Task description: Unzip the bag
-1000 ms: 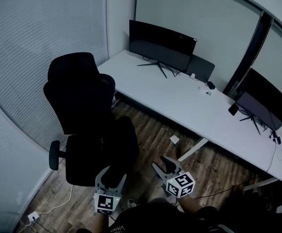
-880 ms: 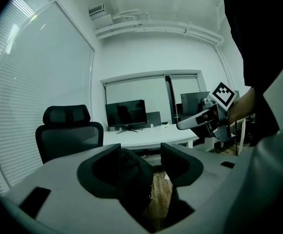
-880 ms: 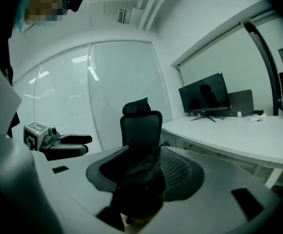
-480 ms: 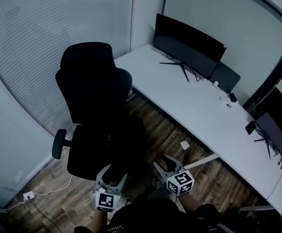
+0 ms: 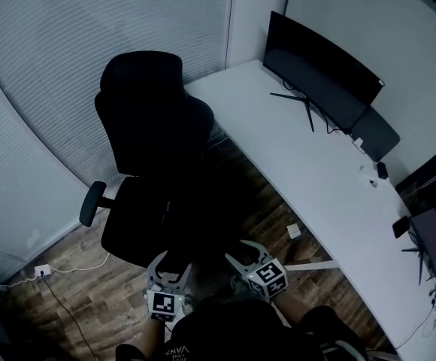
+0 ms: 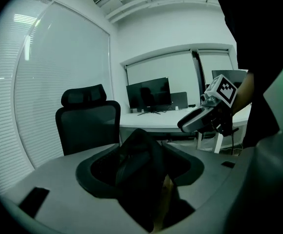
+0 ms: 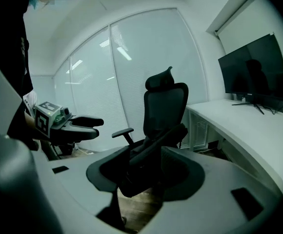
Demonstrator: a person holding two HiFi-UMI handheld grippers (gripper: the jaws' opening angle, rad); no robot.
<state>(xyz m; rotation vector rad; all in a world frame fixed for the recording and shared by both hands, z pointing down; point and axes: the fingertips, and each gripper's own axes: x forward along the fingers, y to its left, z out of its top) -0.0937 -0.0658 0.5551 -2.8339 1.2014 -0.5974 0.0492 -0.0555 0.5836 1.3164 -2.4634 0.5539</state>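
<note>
A black bag sits on the office chair beside the desk.

Dark top with pale lettering across its front. Left gripper and right gripper built alike: moulded shells of pale grey, each topped with a white cube printed with black square markers on every visible face. Broad, smooth grey fingers, gently curved, edged along the inner side with a thick black rim. One small dark rectangular recess set into the outer face of each grey shell.
</note>
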